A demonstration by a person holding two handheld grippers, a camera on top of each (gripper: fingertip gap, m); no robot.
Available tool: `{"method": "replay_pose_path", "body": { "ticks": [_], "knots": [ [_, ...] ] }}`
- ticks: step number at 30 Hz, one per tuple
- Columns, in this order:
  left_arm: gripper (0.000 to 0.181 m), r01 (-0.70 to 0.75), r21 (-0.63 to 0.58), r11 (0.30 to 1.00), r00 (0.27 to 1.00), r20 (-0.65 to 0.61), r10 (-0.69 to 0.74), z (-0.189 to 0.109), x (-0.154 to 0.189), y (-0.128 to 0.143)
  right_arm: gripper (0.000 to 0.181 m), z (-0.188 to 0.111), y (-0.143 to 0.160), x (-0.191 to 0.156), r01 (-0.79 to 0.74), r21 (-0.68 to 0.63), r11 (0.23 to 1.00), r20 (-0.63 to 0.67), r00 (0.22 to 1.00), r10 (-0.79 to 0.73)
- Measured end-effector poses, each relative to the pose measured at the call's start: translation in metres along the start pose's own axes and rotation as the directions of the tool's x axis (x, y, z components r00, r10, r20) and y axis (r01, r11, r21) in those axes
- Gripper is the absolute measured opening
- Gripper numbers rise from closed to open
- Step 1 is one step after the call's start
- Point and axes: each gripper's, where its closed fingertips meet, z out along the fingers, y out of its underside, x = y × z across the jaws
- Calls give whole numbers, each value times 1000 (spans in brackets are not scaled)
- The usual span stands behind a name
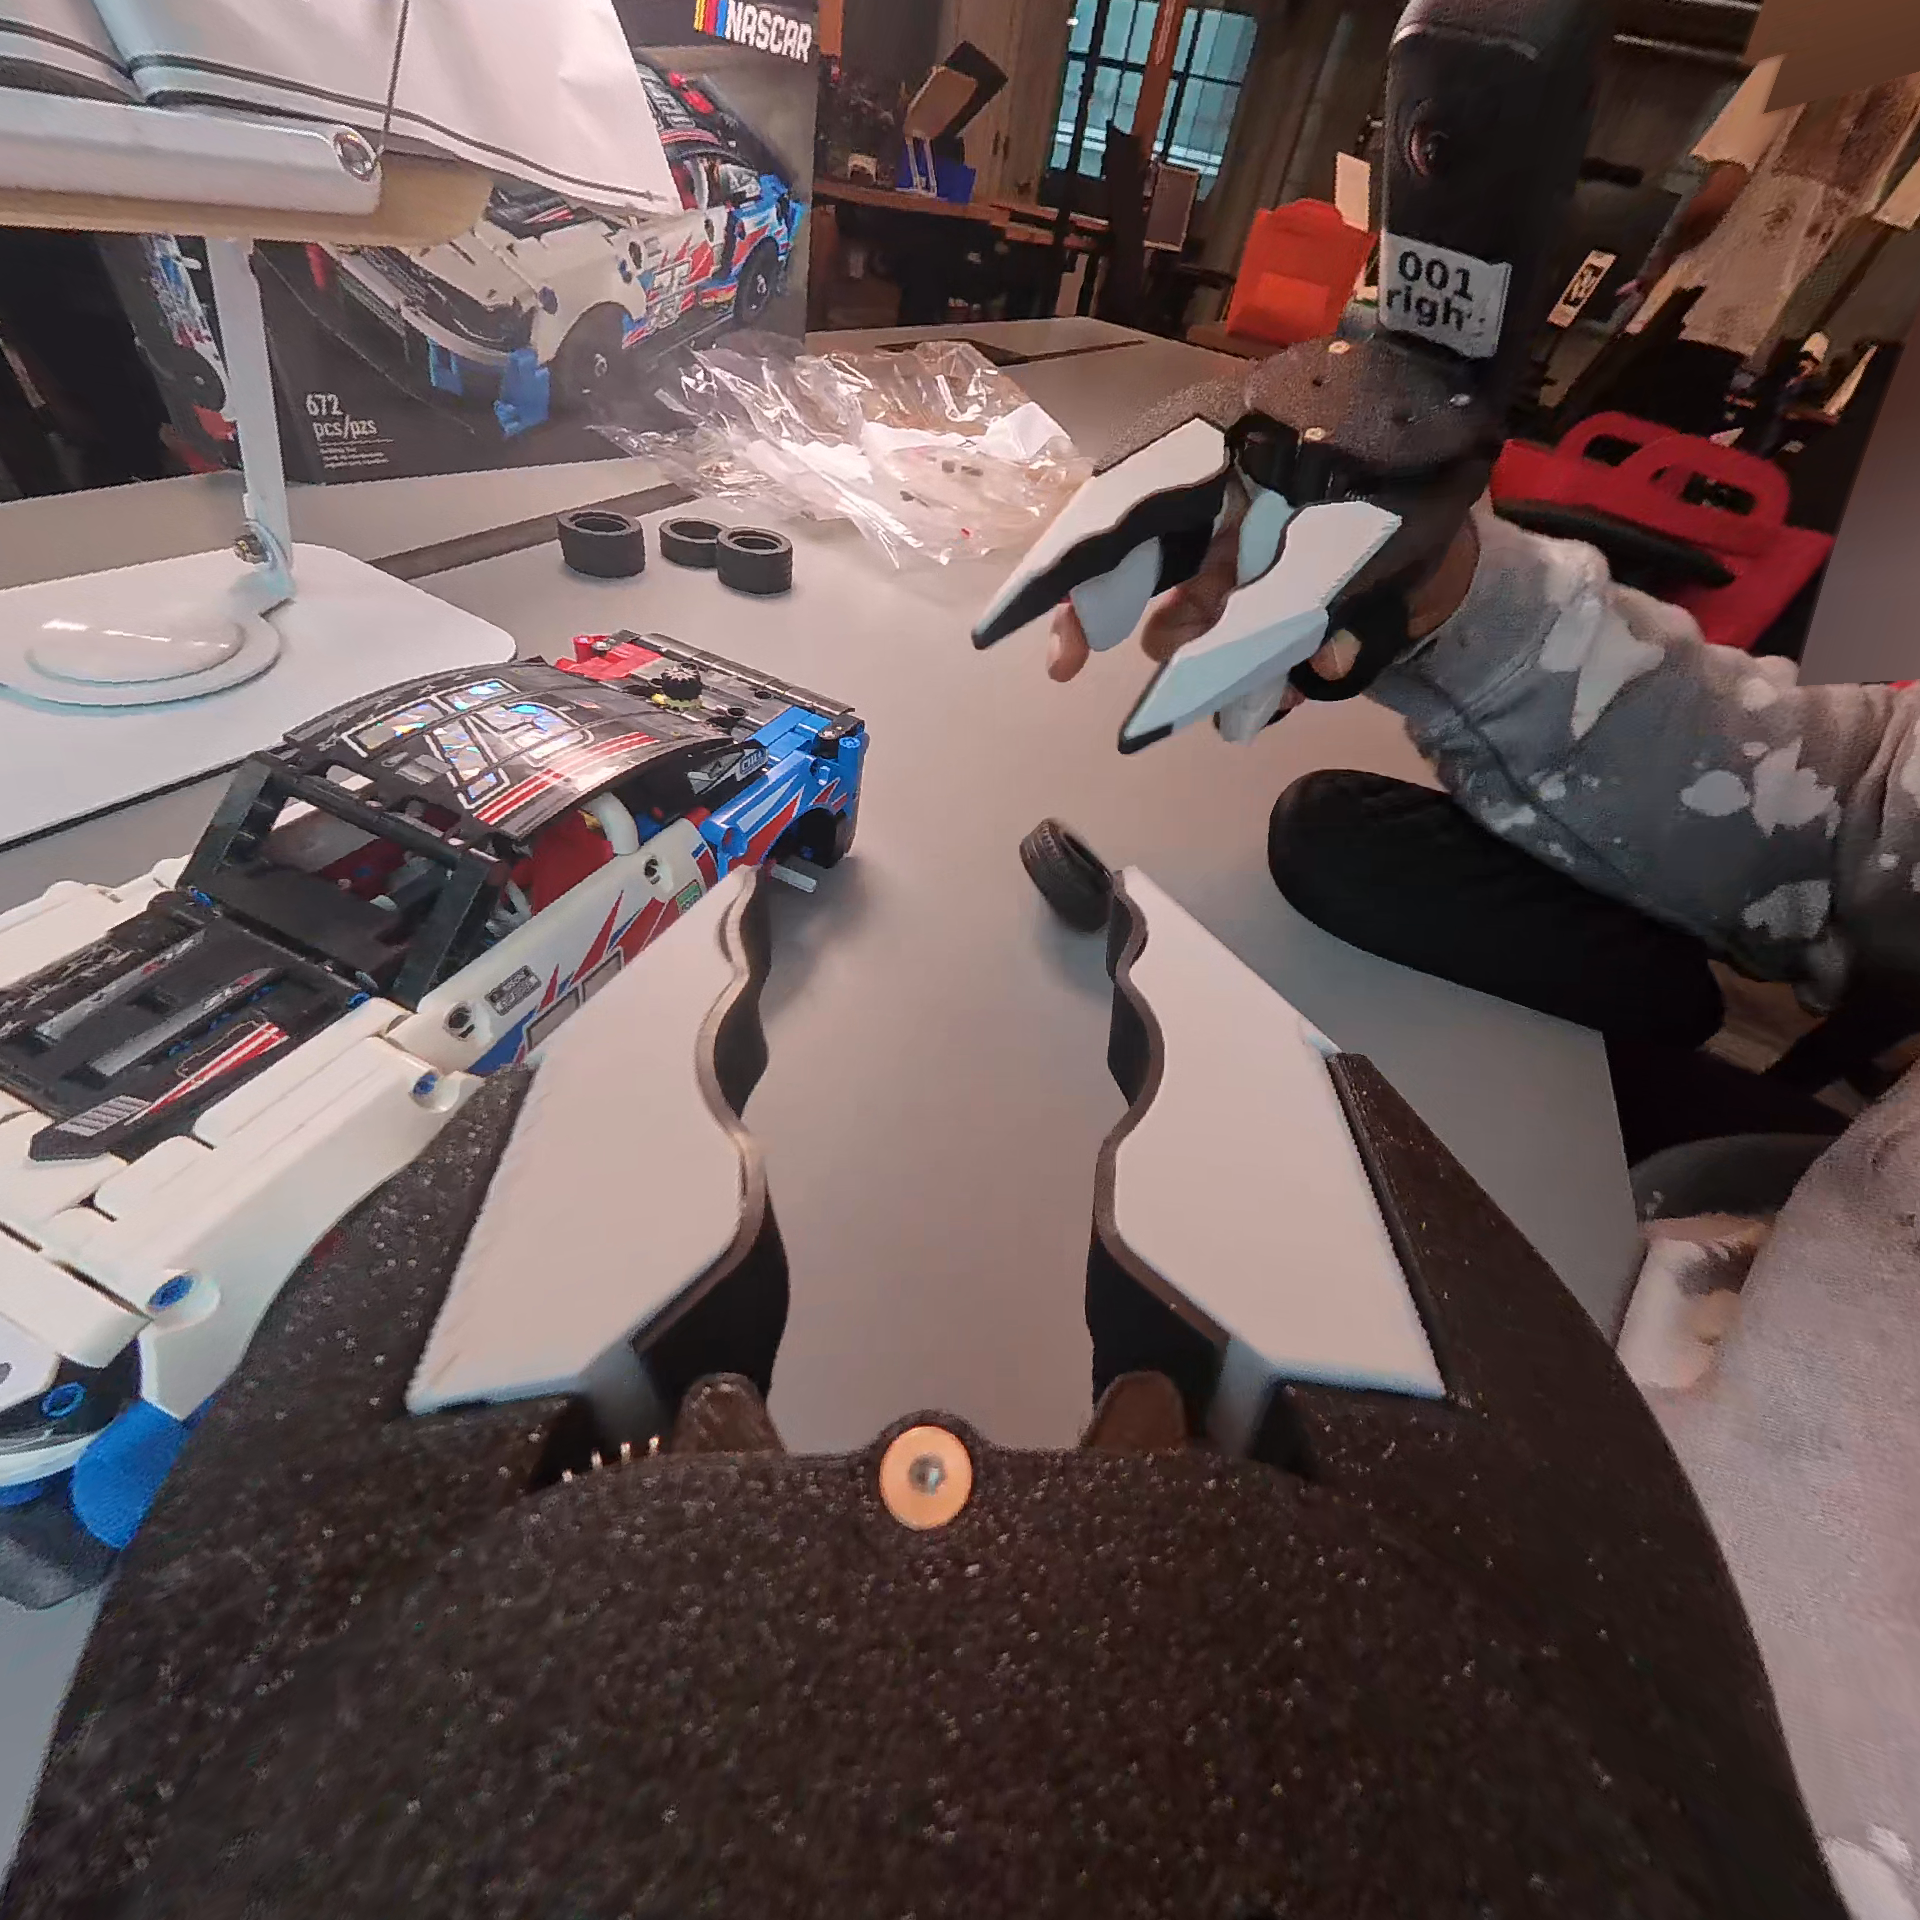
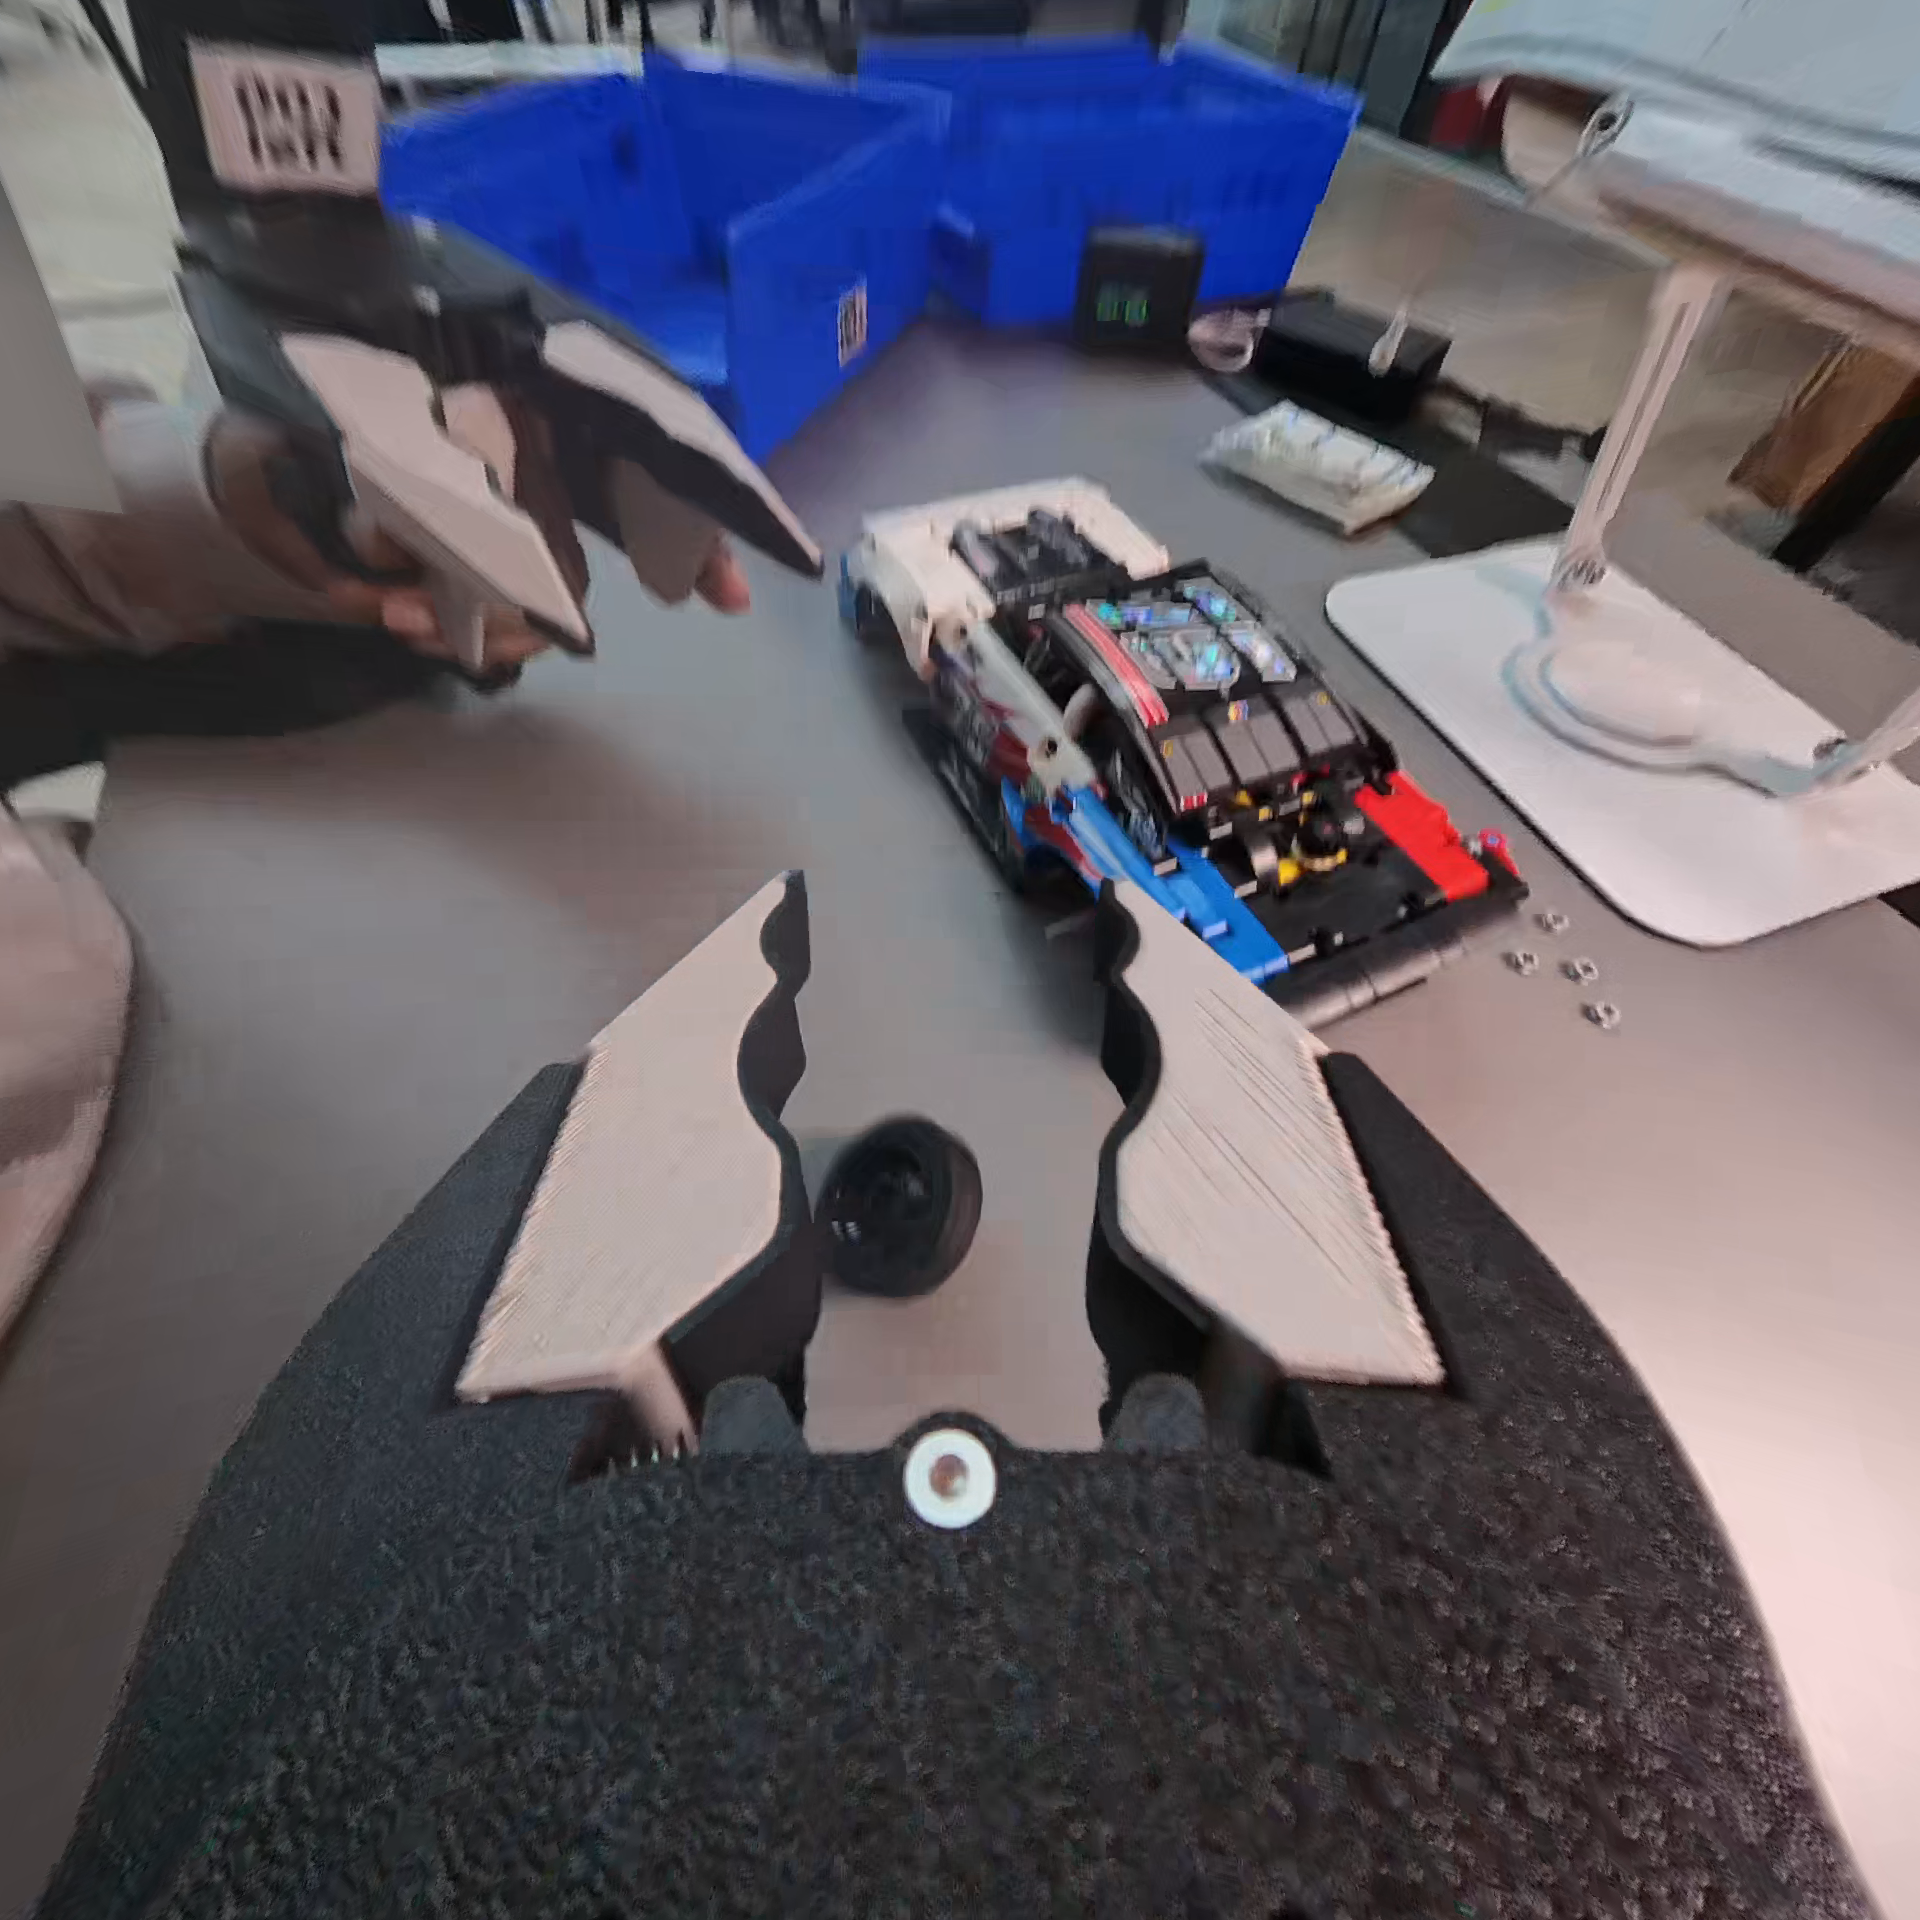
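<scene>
A brick-built race car (image 1: pixel 436 894), white, blue, red and black, sits on the grey table without wheels; it also shows in the right wrist view (image 2: pixel 1153 748). A loose black wheel (image 1: pixel 1065 871) lies on the table just beyond my left gripper's right fingertip. My left gripper (image 1: pixel 935 883) is open and empty beside the car's rear. In the right wrist view the same wheel (image 2: pixel 899 1205) lies on the table between my open right gripper's fingers, below its tips (image 2: pixel 951 888). The right gripper (image 1: pixel 1060 686) hovers above the wheel, open. The left gripper (image 2: pixel 707 603) shows open too.
Three black tyres (image 1: pixel 675 545) lie at the back, next to clear plastic bags (image 1: pixel 873 447) and the set's box (image 1: pixel 540 270). A white stand base (image 1: pixel 208 665) sits left of the car. Small grey nuts (image 2: pixel 1558 961) lie near the car. Blue bins (image 2: pixel 852 208) stand far off.
</scene>
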Motion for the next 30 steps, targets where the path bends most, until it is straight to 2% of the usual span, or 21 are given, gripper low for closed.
{"method": "replay_pose_path", "body": {
  "ticks": [4, 7, 8, 9, 10, 11, 14, 20, 22, 25, 26, 29, 30],
  "knots": [
    [65, -12, -50, 999, 1000, -16, 11, 1, -2, 5, 64, -18, 67, -8, 56, -358, 932, 33, 998, -47],
    [64, 32, -91, 995, 998, -52, -37, 7, -3, 16, 67, -2, 90, -18, 31, -393, 919, 57, 998, -10],
    [64, 55, -106, 993, 996, -69, -63, 10, -2, 20, 62, 7, 94, -19, 35, -404, 914, 63, 998, -10],
    [64, 78, -120, 990, 992, -87, -89, 13, 0, 24, 44, 15, 99, -23, 56, -430, 901, 86, 996, -21],
    [64, 94, -129, 987, 989, -100, -107, 15, 3, 26, 37, 21, 90, -25, 91, -393, 915, 104, 993, -54],
    [64, 103, -133, 986, 987, -109, -118, 15, 5, 27, 36, 26, 75, -19, 136, -328, 935, 68, 990, -120],
    [61, 140, -101, 985, 979, -133, -153, 13, 9, 22, 35, 30, 31, -26, 144, -137, 980, 74, 988, -134],
    [51, 347, -6, 938, 903, -266, -336, 8, 16, 0, 35, 36, -16, -47, 308, 70, 949, -41, 951, -306],
    [44, 426, -6, 905, 865, -292, -409, 7, 14, -3, 35, 39, -23, -59, 370, 96, 924, -59, 929, -366],
    [17, 503, -23, 864, 807, -346, -479, 3, 15, -5, 35, 46, -24, -69, 414, 89, 906, -57, 910, -410],
    [16, 528, -28, 849, 787, -359, -502, 2, 15, -5, 35, 47, -25, -69, 417, 94, 904, -62, 909, -413],
    [15, 608, -43, 793, 708, -424, -566, -3, 17, -10, 35, 46, -30, -73, 328, 143, 934, -14, 944, -329],
    [13, 646, -31, 763, 669, -459, -584, -6, 16, -15, 28, 46, -33, -75, 257, 171, 951, 25, 964, -264]
  ]
}}
